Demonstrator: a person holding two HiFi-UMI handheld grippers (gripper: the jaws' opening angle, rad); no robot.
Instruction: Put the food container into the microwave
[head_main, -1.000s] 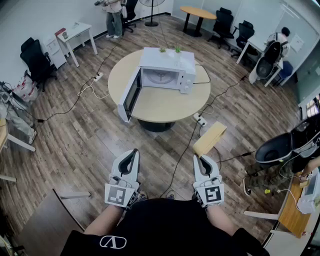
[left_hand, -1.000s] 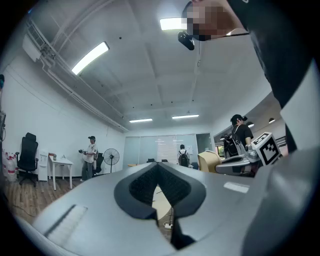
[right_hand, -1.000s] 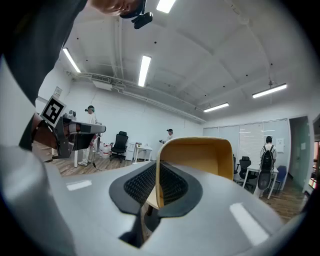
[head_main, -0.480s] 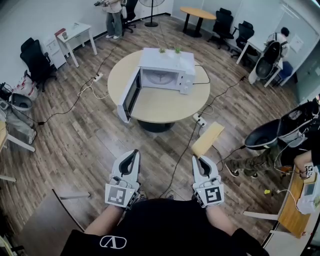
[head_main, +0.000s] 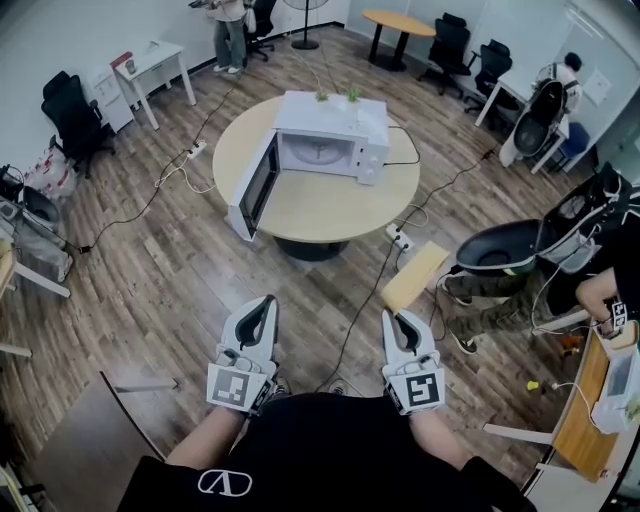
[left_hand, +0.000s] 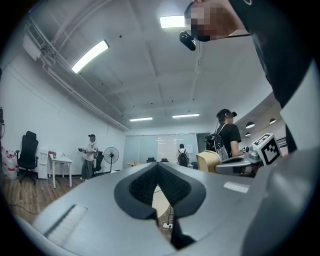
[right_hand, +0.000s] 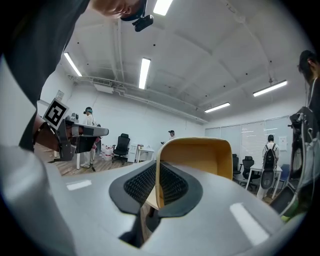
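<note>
Pinching the food container's (head_main: 418, 277) thin wall in the right hand-held gripper (head_main: 399, 320), well apart from the open microwave (head_main: 325, 135). Probably handling light and bendy, needing a firm rim hold. Holding nothing in the closed left hand-held gripper (head_main: 263, 306).

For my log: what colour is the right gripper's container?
The container is tan yellow; clearest in right gripper view.

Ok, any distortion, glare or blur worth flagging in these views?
Head view: evenly lit, sharp, barrel-bent at the edges. Left gripper view: heavy fisheye, black corners, ceiling light blown out. Right gripper view: same fisheye; the food container looks sharp.
</note>
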